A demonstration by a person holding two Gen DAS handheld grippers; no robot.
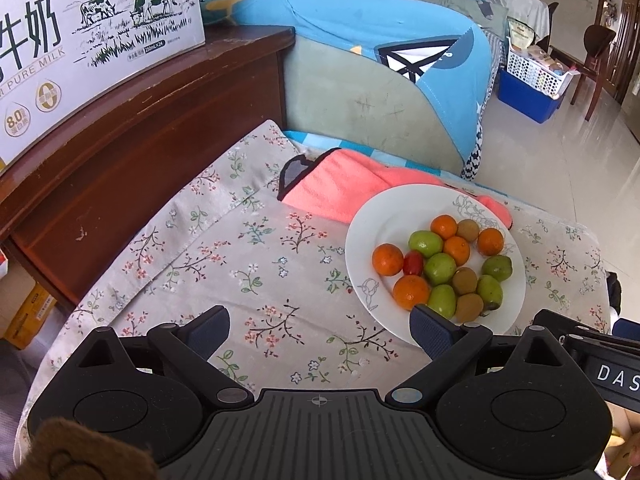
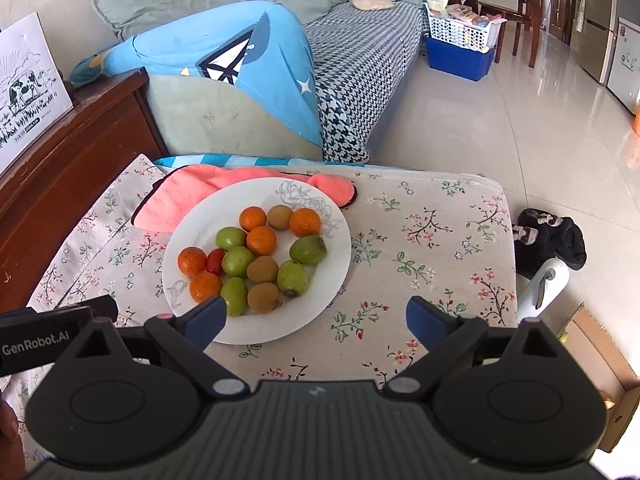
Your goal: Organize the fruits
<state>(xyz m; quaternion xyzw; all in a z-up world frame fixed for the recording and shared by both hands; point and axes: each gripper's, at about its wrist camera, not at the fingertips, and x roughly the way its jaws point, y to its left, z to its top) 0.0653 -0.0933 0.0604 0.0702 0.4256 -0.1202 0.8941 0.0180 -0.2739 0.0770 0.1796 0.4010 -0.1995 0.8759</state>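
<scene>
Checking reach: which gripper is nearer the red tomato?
Roughly even, left slightly nearer. Left gripper sits below-left of the tomato; right gripper sits below-right of it. Both open, neither touching.

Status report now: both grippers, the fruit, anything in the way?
Left gripper open, empty. Right gripper open, empty. Fruit all on plate, untouched. Pink cloth under plate's far edge; nothing blocks.

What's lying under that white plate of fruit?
The white plate rests partly on a pink towel and partly on the floral cloth. Whatever lies beneath its middle is covered.
</scene>
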